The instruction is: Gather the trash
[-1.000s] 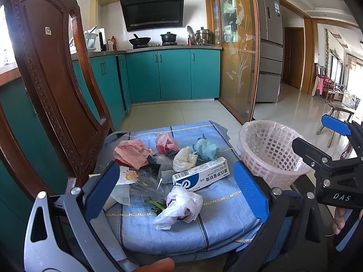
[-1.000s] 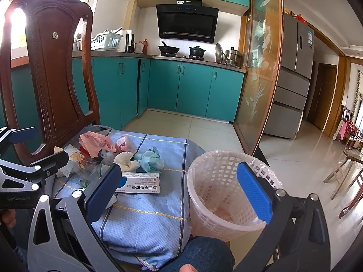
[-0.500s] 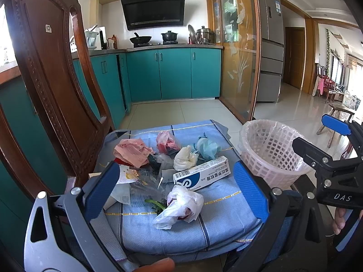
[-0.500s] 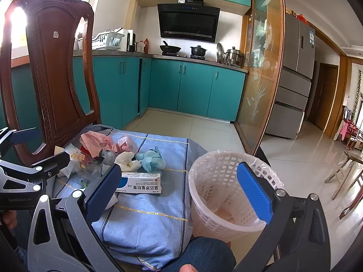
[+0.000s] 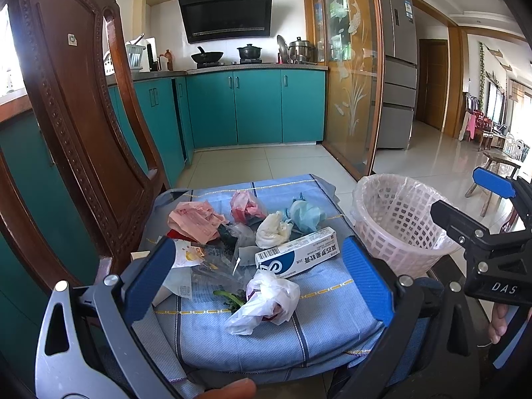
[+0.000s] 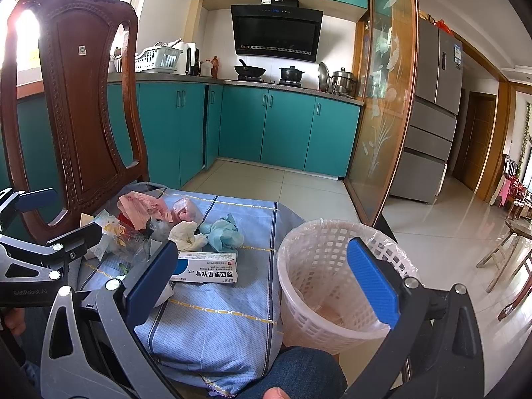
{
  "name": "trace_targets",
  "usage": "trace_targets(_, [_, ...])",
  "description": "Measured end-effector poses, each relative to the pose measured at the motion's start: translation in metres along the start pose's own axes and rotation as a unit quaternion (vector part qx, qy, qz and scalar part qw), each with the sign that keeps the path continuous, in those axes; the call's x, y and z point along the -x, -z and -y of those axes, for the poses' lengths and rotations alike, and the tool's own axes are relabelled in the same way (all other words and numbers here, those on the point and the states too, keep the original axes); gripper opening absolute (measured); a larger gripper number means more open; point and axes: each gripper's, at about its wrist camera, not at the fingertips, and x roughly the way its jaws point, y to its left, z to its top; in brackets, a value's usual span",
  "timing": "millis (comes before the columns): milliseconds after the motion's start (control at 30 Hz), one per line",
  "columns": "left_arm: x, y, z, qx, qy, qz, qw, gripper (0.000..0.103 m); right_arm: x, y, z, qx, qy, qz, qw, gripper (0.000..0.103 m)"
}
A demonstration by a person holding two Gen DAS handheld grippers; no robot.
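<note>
Blue cloth [image 5: 266, 329] carries trash: boxed tube [image 5: 297, 256], white bag [image 5: 266, 302] at 6 o'clock. Basket [image 6: 329, 282] at 3. Left gripper [image 5: 259, 279] and right gripper [image 6: 262, 276] both gape wide, empty.

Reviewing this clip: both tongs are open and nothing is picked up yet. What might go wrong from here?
1. The white plastic bag lies over green scraps; a loose pinch may lift only film and spill them.
2. The waste basket stands beside the cushion edge; a bump from the right tongs may tip it.
3. The left tongs may snag the cushion cloth.
</note>
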Motion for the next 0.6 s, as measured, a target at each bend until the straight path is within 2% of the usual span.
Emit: trace_targets(600, [-0.0003,0.0013,-0.0020,0.001,0.000,-0.002,1.0000,0.100,-0.0002,-0.0004,-0.0006,-0.001,0.000,-0.001,1.000,0.100])
